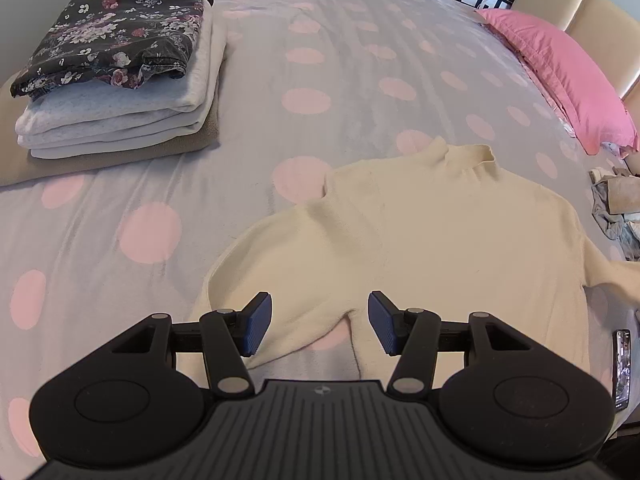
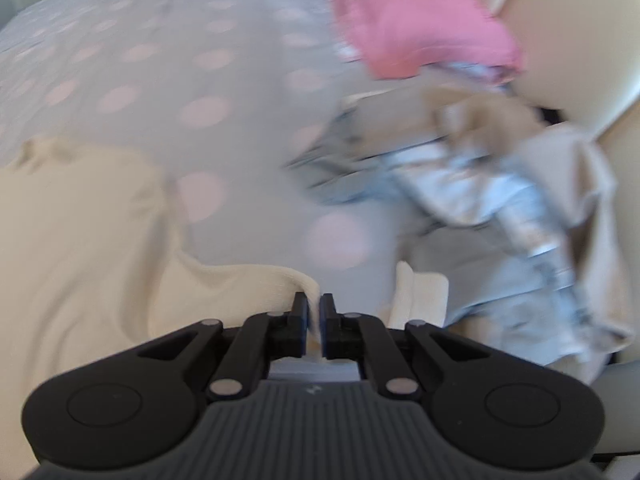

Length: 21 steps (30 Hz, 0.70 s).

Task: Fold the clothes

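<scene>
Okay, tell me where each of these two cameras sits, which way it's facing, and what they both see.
Left wrist: sits behind the left tongs, open above the cream sweater, facing up the dotted bedspread toward the folded stack and pink pillow.
Right wrist: sits behind the right tongs, shut on the sweater's sleeve, facing the unfolded clothes pile; the picture is blurred.
Shared: the sweater, bedspread and pink pillow. Only the tongs show, no hands.

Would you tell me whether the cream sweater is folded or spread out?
Spread out: the sweater lies flat, collar up, sleeves out; the right gripper pinches one sleeve.
</scene>
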Tool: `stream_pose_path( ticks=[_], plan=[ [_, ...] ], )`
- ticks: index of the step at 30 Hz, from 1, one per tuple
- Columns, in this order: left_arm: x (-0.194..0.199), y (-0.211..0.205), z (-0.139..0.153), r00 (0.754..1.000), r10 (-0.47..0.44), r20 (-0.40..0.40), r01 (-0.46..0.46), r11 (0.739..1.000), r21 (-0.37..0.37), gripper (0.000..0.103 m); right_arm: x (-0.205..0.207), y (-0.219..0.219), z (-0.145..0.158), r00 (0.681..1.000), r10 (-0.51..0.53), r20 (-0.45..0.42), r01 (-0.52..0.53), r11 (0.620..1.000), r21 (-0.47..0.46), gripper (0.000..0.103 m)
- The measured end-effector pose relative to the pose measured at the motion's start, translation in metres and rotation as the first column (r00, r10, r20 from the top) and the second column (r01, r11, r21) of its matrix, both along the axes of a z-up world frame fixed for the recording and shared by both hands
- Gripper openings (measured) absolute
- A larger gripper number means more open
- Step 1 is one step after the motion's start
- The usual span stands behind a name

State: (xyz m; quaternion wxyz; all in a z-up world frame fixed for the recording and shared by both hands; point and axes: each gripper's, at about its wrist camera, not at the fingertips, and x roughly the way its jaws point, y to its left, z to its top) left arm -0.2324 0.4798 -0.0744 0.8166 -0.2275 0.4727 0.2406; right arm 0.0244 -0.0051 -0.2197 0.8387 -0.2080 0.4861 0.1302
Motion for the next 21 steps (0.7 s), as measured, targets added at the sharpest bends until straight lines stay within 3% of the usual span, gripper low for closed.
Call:
stream_pose_path(
  ticks=[5, 8, 13, 17, 21],
  plan=[
    [-0.001, 0.004, -0.006, 1.000, 0.008, -0.025, -0.008, 1.000, 0.000, 0.051, 0.039, -0.031, -0.002, 0.992, -0.108, 0.070, 0.113, 0.991, -0.075, 0.007],
    [0.001, 0.007, -0.011, 0.999, 0.013, -0.044, -0.013, 1.000, -0.002, 0.051, 0.056, -0.045, -0.014, 0.984, -0.168, 0.060, 0.172, 0.983, -0.062, 0.007],
    [0.004, 0.010, -0.018, 0.998, 0.013, -0.067, -0.014, 1.000, -0.004, 0.051, 0.067, -0.053, -0.046, 0.984, -0.177, 0.029, 0.178, 0.983, -0.043, 0.008],
    [0.007, 0.009, -0.022, 0.997, 0.008, -0.083, -0.009, 1.000, -0.004, 0.051, 0.067, -0.062, -0.056, 0.983, -0.183, 0.011, 0.184, 0.982, -0.042, 0.026],
    [0.008, 0.006, -0.024, 0.996, 0.000, -0.090, 0.000, 1.000, -0.002, 0.051, 0.058, -0.075, -0.037, 0.985, -0.167, 0.042, 0.167, 0.986, 0.009, 0.042]
  ],
)
